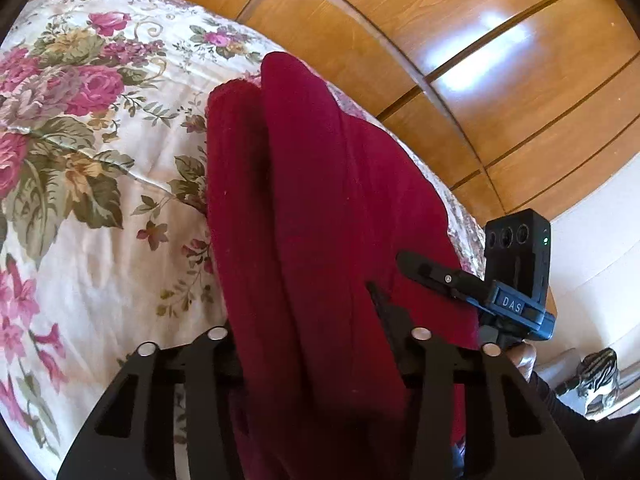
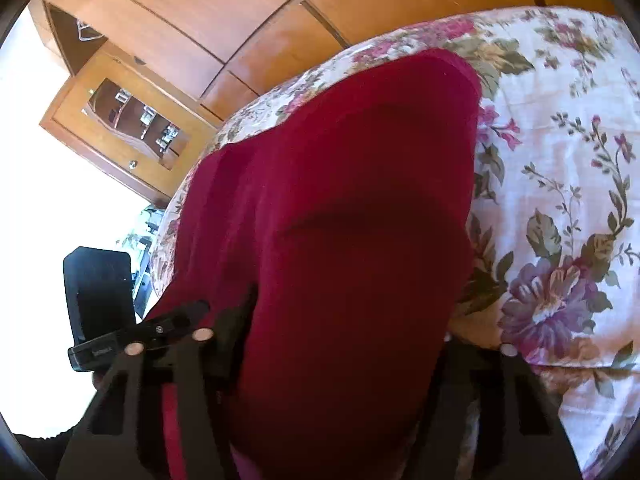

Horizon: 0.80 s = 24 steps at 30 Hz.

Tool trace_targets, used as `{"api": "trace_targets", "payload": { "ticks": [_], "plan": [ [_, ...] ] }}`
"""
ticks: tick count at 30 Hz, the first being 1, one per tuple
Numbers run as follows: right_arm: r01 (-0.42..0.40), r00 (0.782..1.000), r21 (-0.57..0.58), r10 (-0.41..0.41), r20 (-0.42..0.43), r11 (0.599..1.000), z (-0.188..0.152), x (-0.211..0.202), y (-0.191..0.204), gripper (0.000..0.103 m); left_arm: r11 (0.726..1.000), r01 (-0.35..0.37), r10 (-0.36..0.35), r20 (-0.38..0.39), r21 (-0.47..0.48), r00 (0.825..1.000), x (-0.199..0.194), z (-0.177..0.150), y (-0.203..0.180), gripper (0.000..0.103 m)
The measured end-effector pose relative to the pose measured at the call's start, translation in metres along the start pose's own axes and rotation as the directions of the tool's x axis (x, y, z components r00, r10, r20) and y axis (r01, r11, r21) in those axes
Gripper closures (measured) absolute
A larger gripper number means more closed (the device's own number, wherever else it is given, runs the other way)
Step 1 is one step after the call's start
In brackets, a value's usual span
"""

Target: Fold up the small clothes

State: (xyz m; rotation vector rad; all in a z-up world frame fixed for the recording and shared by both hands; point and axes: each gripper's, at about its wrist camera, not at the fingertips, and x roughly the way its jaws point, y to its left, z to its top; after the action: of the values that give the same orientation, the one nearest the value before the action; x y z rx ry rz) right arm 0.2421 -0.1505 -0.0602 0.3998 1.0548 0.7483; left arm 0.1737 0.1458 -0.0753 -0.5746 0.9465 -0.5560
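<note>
Two grippers clamped on dark red knit garment (image 1: 320, 208): left gripper (image 1: 316, 360), right gripper (image 2: 344, 360). Draped in long folds over floral bedspread (image 1: 100, 200), near edge. Seemingly mid-fold; flattening and final folds left.

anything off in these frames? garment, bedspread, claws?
Nothing stands out. The dark red garment is bunched between both claws, left claw and right claw, over the floral bedspread. No tears or spills visible.
</note>
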Motion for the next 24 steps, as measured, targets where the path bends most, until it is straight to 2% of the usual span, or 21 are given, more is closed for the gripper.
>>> {"api": "trace_targets", "payload": {
  "ticks": [6,10,14,19,24],
  "plan": [
    [0.014,1.000,-0.072,-0.013,0.011,0.997,-0.011,-0.015,0.026,0.057,1.000,0.024,-0.023,0.044,-0.017,0.999,-0.022,-0.021,-0.005,0.063],
    [-0.016,1.000,-0.099,0.017,0.002,0.995,-0.023,-0.016,0.041,0.057,0.998,0.035,-0.031,0.070,-0.055,0.997,-0.042,-0.043,-0.004,0.063],
    [-0.050,0.999,-0.145,0.047,-0.024,0.988,-0.029,-0.011,0.059,0.057,0.996,0.020,-0.010,0.118,-0.081,0.993,-0.066,-0.059,-0.007,0.063],
    [-0.090,0.995,-0.241,0.077,-0.062,0.966,-0.021,0.000,0.088,0.057,0.994,-0.004,0.024,0.189,-0.105,0.982,-0.095,-0.070,-0.006,0.063],
    [-0.128,0.991,-0.343,0.104,-0.088,0.931,0.001,0.016,0.124,0.057,0.994,-0.034,0.061,0.259,-0.107,0.964,-0.123,-0.063,-0.004,0.063]
  ]
}}
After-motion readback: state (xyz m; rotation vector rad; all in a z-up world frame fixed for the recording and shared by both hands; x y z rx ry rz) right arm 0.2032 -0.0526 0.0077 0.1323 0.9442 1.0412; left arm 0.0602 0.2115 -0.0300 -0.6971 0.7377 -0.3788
